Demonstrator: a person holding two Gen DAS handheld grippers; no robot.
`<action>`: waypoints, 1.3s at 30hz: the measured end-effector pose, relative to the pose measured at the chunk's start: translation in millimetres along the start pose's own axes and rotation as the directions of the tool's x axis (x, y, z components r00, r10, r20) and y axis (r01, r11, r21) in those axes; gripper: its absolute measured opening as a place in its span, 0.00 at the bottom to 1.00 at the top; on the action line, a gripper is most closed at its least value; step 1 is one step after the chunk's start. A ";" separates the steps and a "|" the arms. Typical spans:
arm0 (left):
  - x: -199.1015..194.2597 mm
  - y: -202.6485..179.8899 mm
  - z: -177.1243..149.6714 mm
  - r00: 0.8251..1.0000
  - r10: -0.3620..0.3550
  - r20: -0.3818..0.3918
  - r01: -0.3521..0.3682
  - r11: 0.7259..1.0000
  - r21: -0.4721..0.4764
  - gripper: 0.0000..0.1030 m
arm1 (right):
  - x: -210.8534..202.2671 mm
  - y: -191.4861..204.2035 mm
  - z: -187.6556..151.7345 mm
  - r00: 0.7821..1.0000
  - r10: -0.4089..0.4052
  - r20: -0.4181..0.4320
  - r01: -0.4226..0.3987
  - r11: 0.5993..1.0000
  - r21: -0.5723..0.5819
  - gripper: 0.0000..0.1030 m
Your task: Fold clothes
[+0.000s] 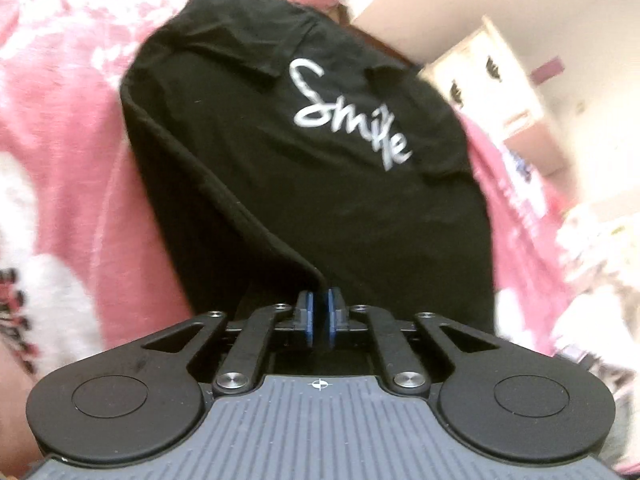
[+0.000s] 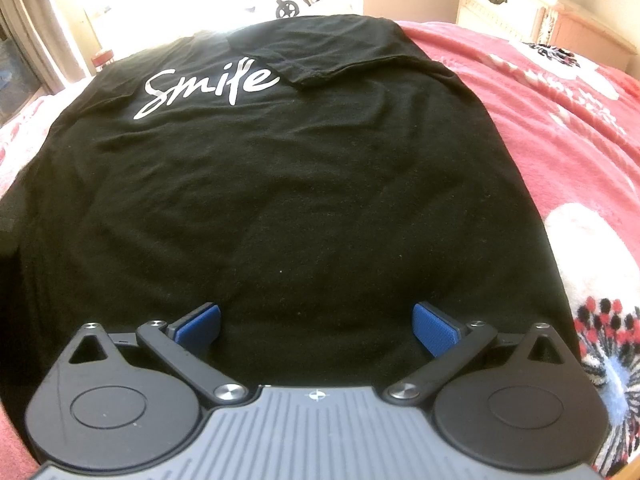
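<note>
A black T-shirt printed with the word "Smile" lies spread on a pink patterned blanket, and the fold looks partly made. In the right wrist view one sleeve is already turned inward over the chest, its cuff ending just beside the last letter of the print, so that side of the shirt runs as a fairly straight edge against the blanket. The left gripper has its blue pads pressed together on a hem edge of the shirt, and from that pinch a ridge of cloth rises off the blanket and slants up across the body toward the print; the left view is blurred, which suggests motion. The right gripper stands with its jaws spread wide, holding nothing, low over the part of the shirt farthest from the print. By these signs the person is probably carrying the other side across the body. Still left, as far as can be judged, are laying that flap flat and folding the length from hem toward print. A pale dresser stands beyond the blanket.
</note>
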State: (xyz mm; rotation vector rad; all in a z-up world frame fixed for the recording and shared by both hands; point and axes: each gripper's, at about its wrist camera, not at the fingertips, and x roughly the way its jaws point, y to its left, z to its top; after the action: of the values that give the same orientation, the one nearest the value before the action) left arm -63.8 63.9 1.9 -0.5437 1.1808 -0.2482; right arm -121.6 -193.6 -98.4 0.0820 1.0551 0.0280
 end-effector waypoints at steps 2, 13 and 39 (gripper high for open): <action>-8.0 6.8 -1.5 1.000 0.007 0.023 -0.007 1.000 -0.012 0.33 | -0.2 -0.4 -0.4 1.000 0.002 0.003 -0.002 1.000 0.000 1.00; -14.4 25.4 -7.7 0.992 0.116 0.047 -0.118 0.992 0.040 0.34 | -16.4 -9.6 8.6 0.993 0.096 0.068 -0.099 0.995 0.032 1.00; -13.5 48.2 -17.6 0.967 0.242 0.084 -0.243 0.970 0.003 0.34 | -20.4 136.5 -9.4 0.891 0.454 -0.012 -0.352 0.674 -0.649 0.35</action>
State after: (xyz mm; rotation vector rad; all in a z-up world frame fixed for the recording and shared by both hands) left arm -89.7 106.0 -17.3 -0.3897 1.1520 -0.0237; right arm -137.7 -58.4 -74.3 -0.3043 0.8058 0.7838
